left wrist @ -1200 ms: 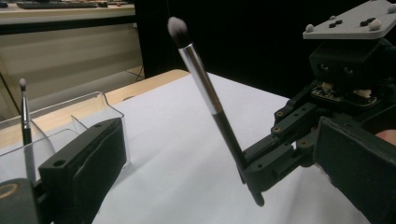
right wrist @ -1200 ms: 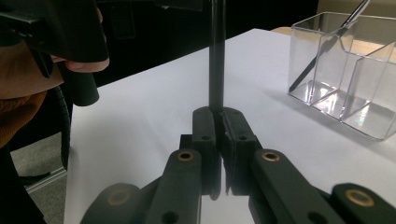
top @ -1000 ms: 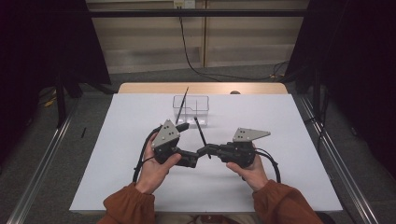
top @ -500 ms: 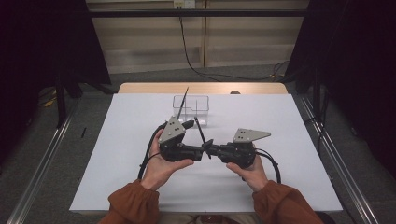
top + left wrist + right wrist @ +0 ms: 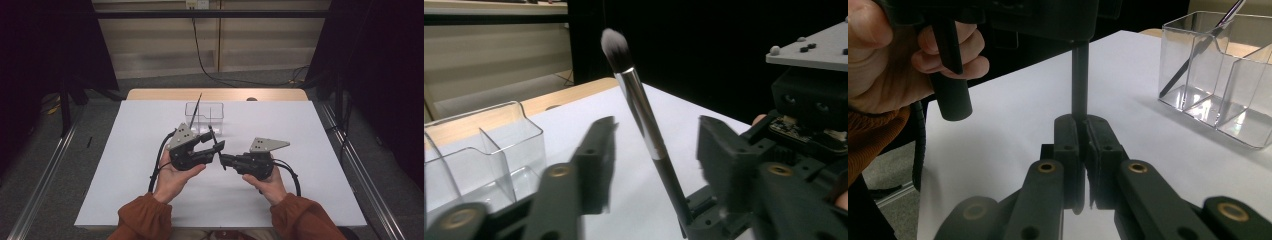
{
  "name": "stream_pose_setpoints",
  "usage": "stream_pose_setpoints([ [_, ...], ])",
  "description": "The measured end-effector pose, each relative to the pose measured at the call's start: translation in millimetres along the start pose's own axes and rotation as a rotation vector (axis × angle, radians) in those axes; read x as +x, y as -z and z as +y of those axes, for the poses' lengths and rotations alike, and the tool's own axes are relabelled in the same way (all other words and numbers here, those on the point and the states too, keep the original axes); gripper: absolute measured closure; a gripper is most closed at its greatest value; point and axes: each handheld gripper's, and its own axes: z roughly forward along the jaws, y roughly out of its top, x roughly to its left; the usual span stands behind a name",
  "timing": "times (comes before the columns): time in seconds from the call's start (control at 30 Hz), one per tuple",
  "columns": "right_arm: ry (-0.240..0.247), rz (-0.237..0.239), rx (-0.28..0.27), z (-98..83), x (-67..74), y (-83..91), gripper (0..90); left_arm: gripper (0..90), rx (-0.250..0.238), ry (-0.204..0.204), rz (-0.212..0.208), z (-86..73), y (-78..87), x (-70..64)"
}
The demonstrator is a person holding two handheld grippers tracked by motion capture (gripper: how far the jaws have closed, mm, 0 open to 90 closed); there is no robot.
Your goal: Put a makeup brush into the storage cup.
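As the right gripper [image 5: 1082, 131] pinches a makeup brush [image 5: 644, 117] by its handle above the white table [image 5: 125, 175], the left gripper [image 5: 651, 150] has just been closing around its shaft, pads not yet touching. A handover looks underway; next, firm contact before release, then likely the clear organizer [image 5: 205, 116].

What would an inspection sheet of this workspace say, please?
Surface: white table cover, bare near the edges.
Job's things: makeup brush, upright; clear organizer holds one thin brush, leaning.
Clutter: small dark object at far edge, unclear.
Grippers: right gripper jaws shut on the makeup brush handle; left gripper jaws have just been closing, the brush between them, untouched.
Cables: one black cable trails from each gripper.
Surroundings: black curtains, floor cable behind table.
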Motion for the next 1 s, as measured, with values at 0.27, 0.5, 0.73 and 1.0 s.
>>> stream_pose_setpoints([
  [0.27,0.005,0.007,0.008,-0.6,1.4,-0.9,84.7,76.4,-0.010,0.019,0.008,0.0,2.6,0.6],
  [0.5,0.008,0.013,0.015,-1.4,2.9,-2.6,84.8,79.3,-0.005,0.035,-0.043,-0.9,3.8,3.7],
  [0.73,0.007,0.015,0.023,-1.8,2.9,-4.1,84.4,82.4,-0.022,0.040,-0.062,-3.2,0.4,-0.9],
  [1.0,0.008,0.010,0.019,-2.8,4.2,-5.9,84.1,84.1,-0.021,0.048,-0.076,-3.3,0.9,-1.3],
])
